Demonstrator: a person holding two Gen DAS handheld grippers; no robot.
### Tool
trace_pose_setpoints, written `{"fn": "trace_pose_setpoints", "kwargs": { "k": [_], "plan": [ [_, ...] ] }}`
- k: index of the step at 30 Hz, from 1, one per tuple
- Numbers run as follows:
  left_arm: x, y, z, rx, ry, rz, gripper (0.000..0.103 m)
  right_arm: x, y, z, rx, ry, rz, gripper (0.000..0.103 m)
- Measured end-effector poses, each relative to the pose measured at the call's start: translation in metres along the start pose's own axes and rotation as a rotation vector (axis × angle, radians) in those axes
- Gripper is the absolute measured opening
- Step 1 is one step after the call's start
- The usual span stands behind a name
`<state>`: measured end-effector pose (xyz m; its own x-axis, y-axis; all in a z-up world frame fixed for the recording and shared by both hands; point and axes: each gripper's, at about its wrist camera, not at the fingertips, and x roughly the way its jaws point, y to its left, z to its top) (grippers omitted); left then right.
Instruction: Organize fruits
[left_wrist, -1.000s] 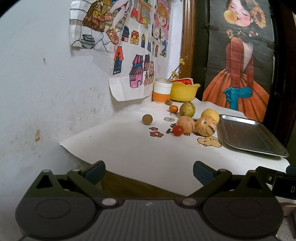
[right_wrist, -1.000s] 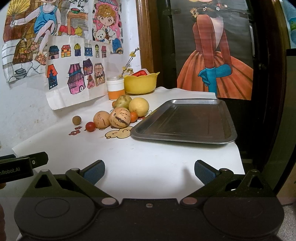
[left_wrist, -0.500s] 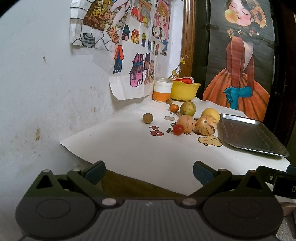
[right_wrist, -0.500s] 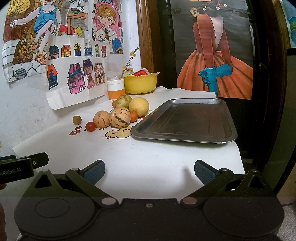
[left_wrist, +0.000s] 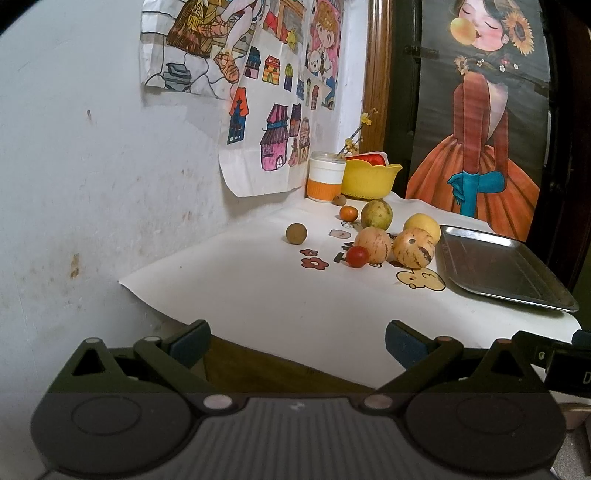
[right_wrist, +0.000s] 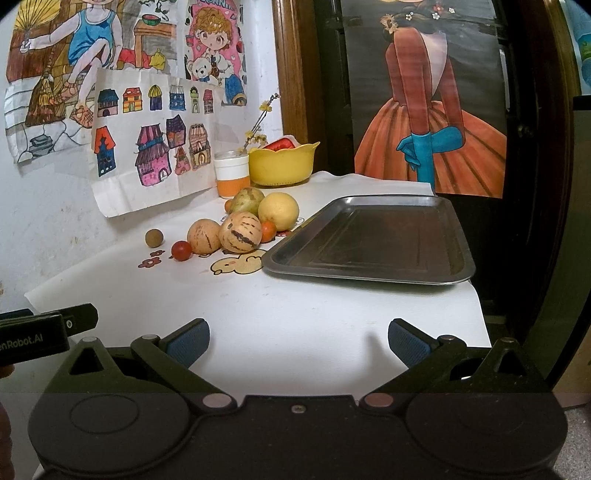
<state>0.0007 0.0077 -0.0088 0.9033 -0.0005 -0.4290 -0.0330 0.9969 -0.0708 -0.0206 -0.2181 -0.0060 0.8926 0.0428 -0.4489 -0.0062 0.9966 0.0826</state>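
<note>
Here both the left tool (left_wrist: 297, 341) and the right tool (right_wrist: 298, 341) are wide open and empty, near the fruits (right_wrist: 240, 230) beside the tray (right_wrist: 369, 240).

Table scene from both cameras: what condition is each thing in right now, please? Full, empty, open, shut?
Metal tray: empty, flat on the table.
Left gripper: open, holding nothing.
Right gripper: open, holding nothing.
Fruits: loose on the white cloth beside the tray, none on it.
Yellow bowl: upright, something red inside.
Orange-and-white cup: upright, holding a flower sprig.
</note>
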Motion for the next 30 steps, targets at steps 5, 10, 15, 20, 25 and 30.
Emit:
{"fn": "trace_pose_setpoints", "kwargs": {
  "k": [5, 10, 15, 20, 25, 30],
  "plan": [
    [0.000, 0.000, 0.000, 0.002, 0.000, -0.001, 0.103, 0.001, 0.001, 0.000, -0.003, 0.001, -0.001, 0.103],
    [0.006, 0.003, 0.007, 0.003, -0.010, -0.001, 0.103, 0.004, 0.003, 0.000, -0.031, -0.009, 0.012, 0.103],
    [0.016, 0.007, 0.024, 0.009, -0.028, -0.016, 0.103, 0.007, 0.013, 0.009, -0.088, -0.045, 0.053, 0.103],
    [0.030, 0.011, 0.042, 0.005, -0.040, -0.040, 0.103, 0.011, 0.026, 0.022, -0.163, -0.089, 0.073, 0.103],
    [0.047, 0.015, 0.056, 0.002, -0.023, -0.077, 0.103, 0.024, 0.032, 0.039, -0.175, -0.059, 0.134, 0.103],
    [0.069, 0.022, 0.070, -0.008, 0.005, -0.093, 0.103, 0.041, 0.036, 0.050, -0.168, -0.008, 0.164, 0.103]
  ]
}}
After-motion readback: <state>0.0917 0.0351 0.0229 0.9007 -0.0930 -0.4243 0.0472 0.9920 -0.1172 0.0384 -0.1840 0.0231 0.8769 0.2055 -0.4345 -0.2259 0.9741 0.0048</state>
